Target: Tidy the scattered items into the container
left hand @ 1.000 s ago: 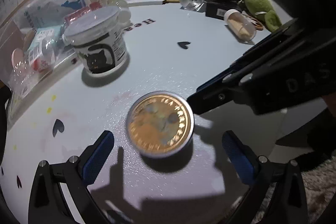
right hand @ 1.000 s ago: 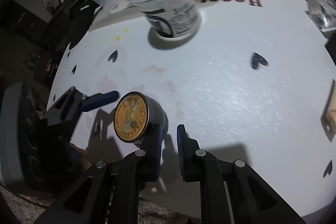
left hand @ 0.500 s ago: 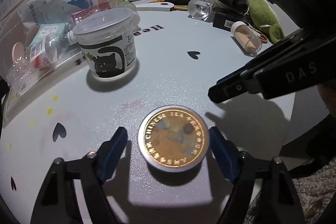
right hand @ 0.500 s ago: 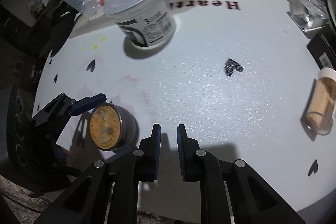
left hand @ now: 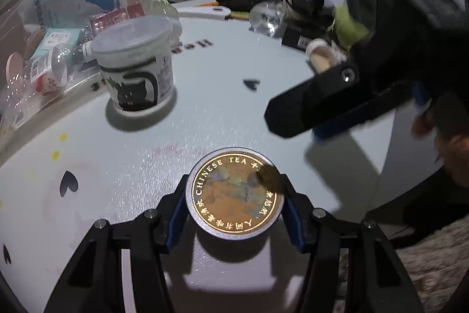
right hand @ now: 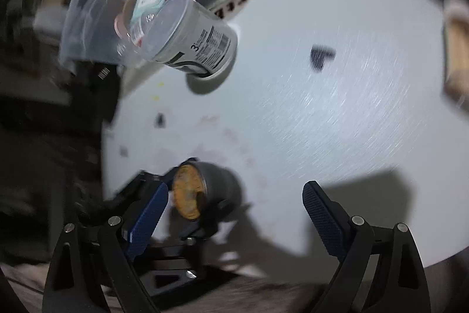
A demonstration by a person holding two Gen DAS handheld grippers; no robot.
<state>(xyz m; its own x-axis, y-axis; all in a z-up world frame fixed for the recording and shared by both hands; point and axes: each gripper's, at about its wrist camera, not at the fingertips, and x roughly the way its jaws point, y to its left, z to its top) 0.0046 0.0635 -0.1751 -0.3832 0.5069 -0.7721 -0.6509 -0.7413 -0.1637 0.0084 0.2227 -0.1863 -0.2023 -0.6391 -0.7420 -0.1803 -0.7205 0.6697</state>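
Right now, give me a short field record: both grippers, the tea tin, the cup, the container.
left gripper: jaws have just been closing, blue pads against both sides of the tea tin
right gripper: jaws have just been opening, wide apart, nothing between them
tea tin: flat on the white table, near its edge
cup: upright, lidded, black cat print, on the table
container: clear plastic bin at the table's far left, bottle and boxes inside
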